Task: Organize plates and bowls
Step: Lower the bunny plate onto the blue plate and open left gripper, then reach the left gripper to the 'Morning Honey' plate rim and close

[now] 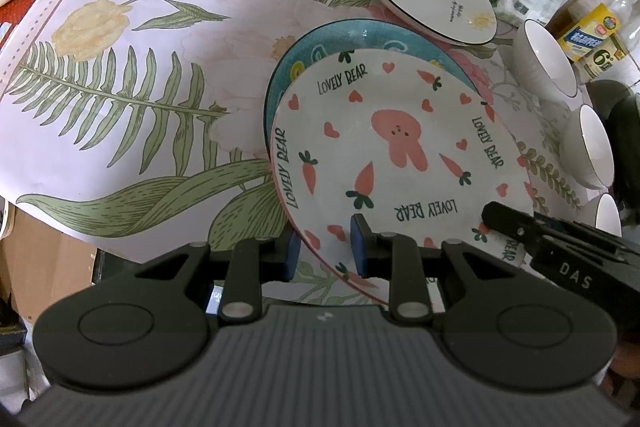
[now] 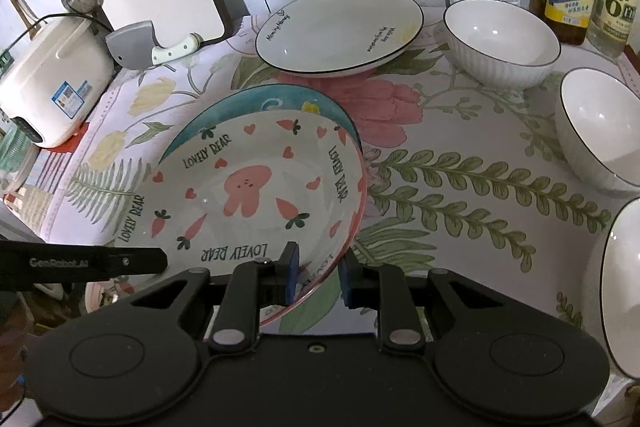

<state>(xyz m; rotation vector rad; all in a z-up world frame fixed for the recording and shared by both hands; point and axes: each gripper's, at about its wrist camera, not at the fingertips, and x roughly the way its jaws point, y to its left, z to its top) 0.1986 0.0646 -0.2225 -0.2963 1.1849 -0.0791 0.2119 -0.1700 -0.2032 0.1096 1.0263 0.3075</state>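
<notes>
Holding the bear plate [image 1: 400, 147] over the teal plate [image 1: 320, 39], near edge tilted up, far rim resting on teal. L gripper [image 1: 326, 247] clamps the near-left rim, R gripper [image 2: 318, 277] the near-right rim w/ pads looser. I judge both equally near; plate lies straight ahead of the jaws, needs lowering flat.

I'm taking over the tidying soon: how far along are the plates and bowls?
Partly done: the bear plate overlaps the teal plate, gripped at its rim by both tongs, left and right. Left: the white plate and three white bowls stand apart.
</notes>
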